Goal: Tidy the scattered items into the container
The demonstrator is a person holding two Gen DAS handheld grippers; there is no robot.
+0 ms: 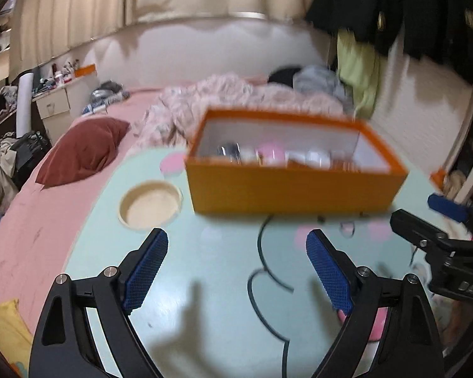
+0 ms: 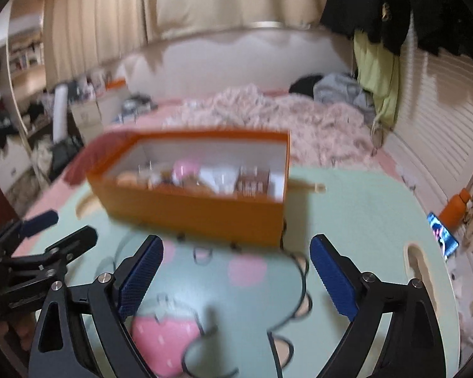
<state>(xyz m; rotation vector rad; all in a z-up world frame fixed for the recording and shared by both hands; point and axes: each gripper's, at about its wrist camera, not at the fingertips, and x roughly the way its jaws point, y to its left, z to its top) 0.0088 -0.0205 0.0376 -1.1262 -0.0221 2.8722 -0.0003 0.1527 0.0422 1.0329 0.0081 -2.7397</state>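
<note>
Box [image 1: 293, 189]: orange cardboard, rectangular, open top, long side across the view, blurred small items inside.
Table [image 1: 205, 283]: smooth mint, cartoon print.
Left gripper [image 1: 236, 271]: jaws wide apart, empty.
Right gripper [image 2: 236, 274]: jaws wide apart, empty.

Two near, downward-tilted wrist views sharing the orange box [image 1: 293, 189].

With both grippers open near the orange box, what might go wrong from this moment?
1. The orange box looks full of small items; a bump from the left gripper or right gripper may spill them.
2. The box stands on a small bed table on soft bedding, so pressing down could tip it.
3. The grippers are close together and could collide.
</note>
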